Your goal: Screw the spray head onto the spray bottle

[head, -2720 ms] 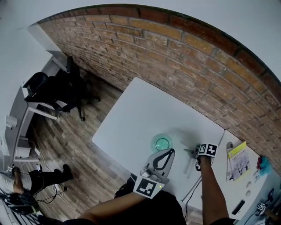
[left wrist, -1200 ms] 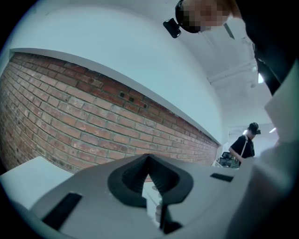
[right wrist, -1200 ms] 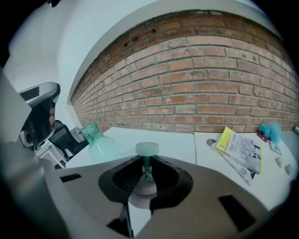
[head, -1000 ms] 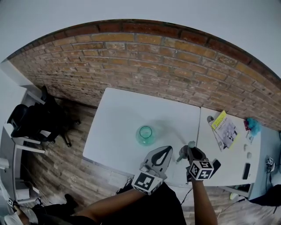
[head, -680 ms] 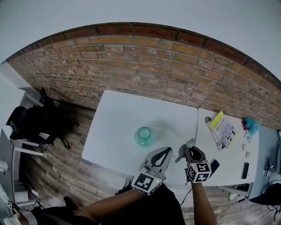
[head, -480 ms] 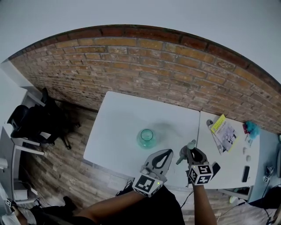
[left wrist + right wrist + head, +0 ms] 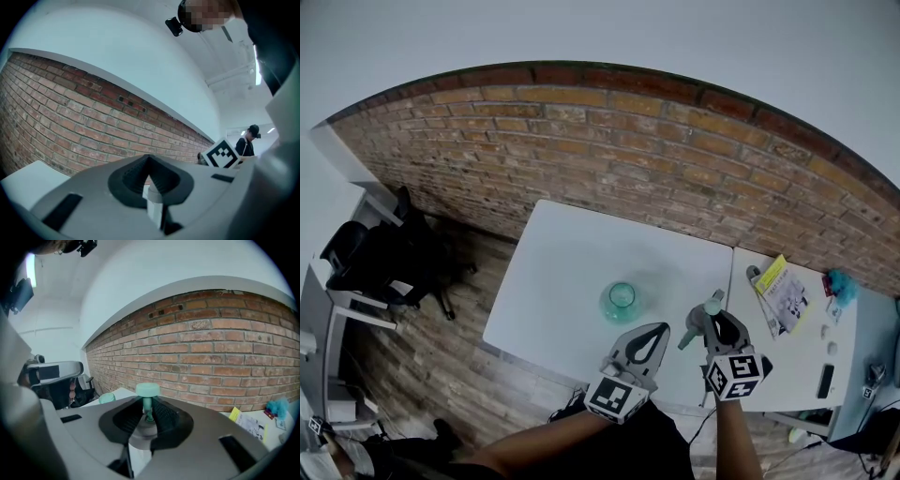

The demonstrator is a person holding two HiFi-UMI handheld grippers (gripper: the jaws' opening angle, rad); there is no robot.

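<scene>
L hand-held gripper (image 7: 659, 330) sits lower centre of head view, pointing up-frame, jaws pressed together w/ nothing between. Its marker cube (image 7: 612, 398) is nearest the body. L forearm (image 7: 534, 442) runs in from btm edge. R hand-held gripper (image 7: 712, 319) is just right of it, tilted slightly down, jaws partly apart and clamped on spray head (image 7: 710, 306). R forearm (image 7: 733, 441) comes up from btm right.

Teal-capped spray head (image 7: 148, 391) clamped between jaws, teal bottle (image 7: 621, 302) upright on table (image 7: 572, 253)
</scene>
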